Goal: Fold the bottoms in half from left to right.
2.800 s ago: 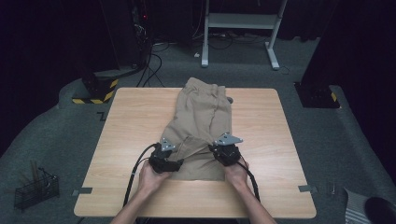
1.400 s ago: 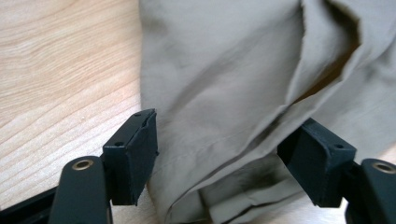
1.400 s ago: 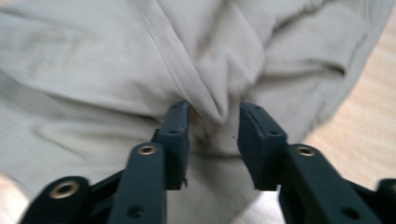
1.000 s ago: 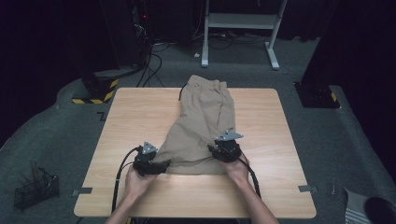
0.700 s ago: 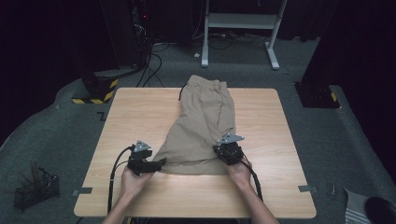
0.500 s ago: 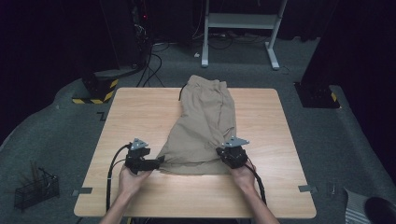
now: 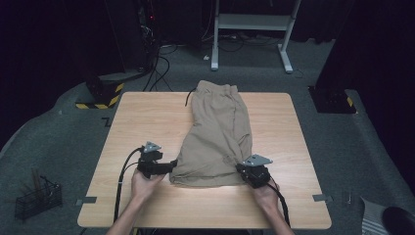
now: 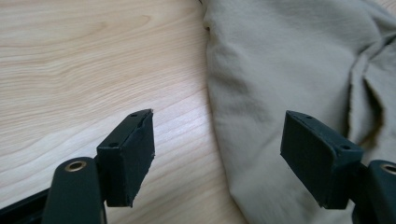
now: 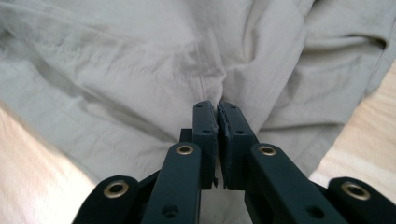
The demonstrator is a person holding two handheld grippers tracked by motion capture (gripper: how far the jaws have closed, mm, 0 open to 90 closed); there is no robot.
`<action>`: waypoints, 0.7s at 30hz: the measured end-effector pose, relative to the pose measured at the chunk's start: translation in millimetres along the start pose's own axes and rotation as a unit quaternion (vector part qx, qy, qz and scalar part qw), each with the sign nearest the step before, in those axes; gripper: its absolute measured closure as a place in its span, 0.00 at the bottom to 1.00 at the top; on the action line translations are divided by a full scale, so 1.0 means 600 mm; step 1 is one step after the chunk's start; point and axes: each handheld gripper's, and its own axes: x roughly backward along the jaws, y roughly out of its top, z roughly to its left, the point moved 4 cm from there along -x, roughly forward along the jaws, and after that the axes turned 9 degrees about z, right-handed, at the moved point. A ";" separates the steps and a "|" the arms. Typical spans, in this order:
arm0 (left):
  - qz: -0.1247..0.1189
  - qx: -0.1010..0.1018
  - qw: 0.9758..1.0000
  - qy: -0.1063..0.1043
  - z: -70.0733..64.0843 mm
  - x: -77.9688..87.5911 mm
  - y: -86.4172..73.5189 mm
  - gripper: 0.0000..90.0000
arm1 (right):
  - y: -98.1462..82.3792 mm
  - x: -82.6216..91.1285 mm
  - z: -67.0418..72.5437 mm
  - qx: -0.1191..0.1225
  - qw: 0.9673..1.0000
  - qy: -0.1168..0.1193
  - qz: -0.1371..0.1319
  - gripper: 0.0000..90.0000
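I'm clenching the right gripper (image 9: 218,121) on a fold of the khaki shorts (image 7: 219,134) lying mid-table (image 7: 147,112), jaws just closing, left gripper (image 8: 219,154) gaping at the hem's left corner, both hands (image 7: 142,183) resting low at the near edge.

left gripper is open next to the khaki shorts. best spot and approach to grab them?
Take the shorts at the near left hem corner. It lies flat at the fabric's outer edge, right beside the open left gripper. Come in level from the left, probably sliding one jaw under the hem, mirroring the right gripper pinching the opposite corner.
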 end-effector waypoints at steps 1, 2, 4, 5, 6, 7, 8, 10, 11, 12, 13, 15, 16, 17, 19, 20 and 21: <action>0.003 -0.002 1.000 0.001 -0.004 -0.007 0.002 0.29 | -0.004 0.002 0.000 0.000 1.000 0.000 0.002 0.95; 0.004 -0.007 1.000 0.004 -0.006 -0.013 0.004 0.29 | -0.008 0.003 -0.001 0.004 1.000 -0.002 0.004 0.95; 0.006 -0.010 1.000 0.005 -0.011 -0.023 0.008 0.30 | -0.016 0.005 -0.001 0.009 1.000 -0.006 0.008 0.95; 0.006 -0.007 1.000 0.003 -0.014 -0.028 0.009 0.30 | -0.019 0.006 -0.002 0.011 1.000 -0.006 0.010 0.95; 0.009 -0.009 1.000 0.005 -0.016 -0.033 0.009 0.30 | -0.021 0.007 -0.002 0.013 1.000 -0.006 0.011 0.94; 0.012 -0.012 1.000 0.006 -0.018 -0.037 0.009 0.30 | -0.024 0.009 -0.002 0.014 1.000 -0.005 0.013 0.93; 0.014 -0.015 1.000 0.007 -0.020 -0.041 0.009 0.30 | -0.026 0.010 -0.002 0.015 1.000 -0.004 0.014 0.91; 0.017 -0.021 1.000 0.009 -0.025 -0.046 0.008 0.30 | -0.028 0.013 -0.003 0.016 1.000 0.000 0.012 0.87; 0.018 -0.024 1.000 0.009 -0.028 -0.047 0.007 0.30 | -0.028 0.016 -0.004 0.013 1.000 0.001 0.009 0.85; 0.019 -0.030 0.999 0.011 -0.030 -0.048 0.006 0.30 | -0.027 0.020 -0.005 0.009 1.000 0.004 0.003 0.82; 0.020 -0.033 0.999 0.011 -0.033 -0.049 0.006 0.29 | -0.024 0.024 -0.007 0.004 1.000 0.006 -0.005 0.79; 0.021 -0.038 0.999 0.013 -0.036 -0.048 0.005 0.29 | -0.017 0.031 -0.009 -0.004 1.000 0.009 -0.018 0.77; 0.021 -0.039 0.999 0.014 -0.038 -0.048 0.005 0.29 | -0.013 0.033 -0.009 -0.004 1.000 0.010 -0.022 0.77; 0.023 -0.043 0.999 0.016 -0.038 -0.048 0.004 0.29 | -0.011 0.033 -0.009 -0.001 1.000 0.009 -0.023 0.79; 0.027 -0.046 0.998 0.022 -0.039 -0.050 0.003 0.29 | -0.010 0.030 -0.007 0.007 1.000 0.008 -0.014 0.84; 0.031 -0.050 0.998 0.029 -0.038 -0.051 0.002 0.29 | -0.013 0.028 -0.007 0.009 1.000 0.009 -0.008 0.87; 0.034 -0.051 0.998 0.032 -0.038 -0.052 0.000 0.29 | -0.019 0.027 -0.007 0.011 1.000 0.011 -0.002 0.89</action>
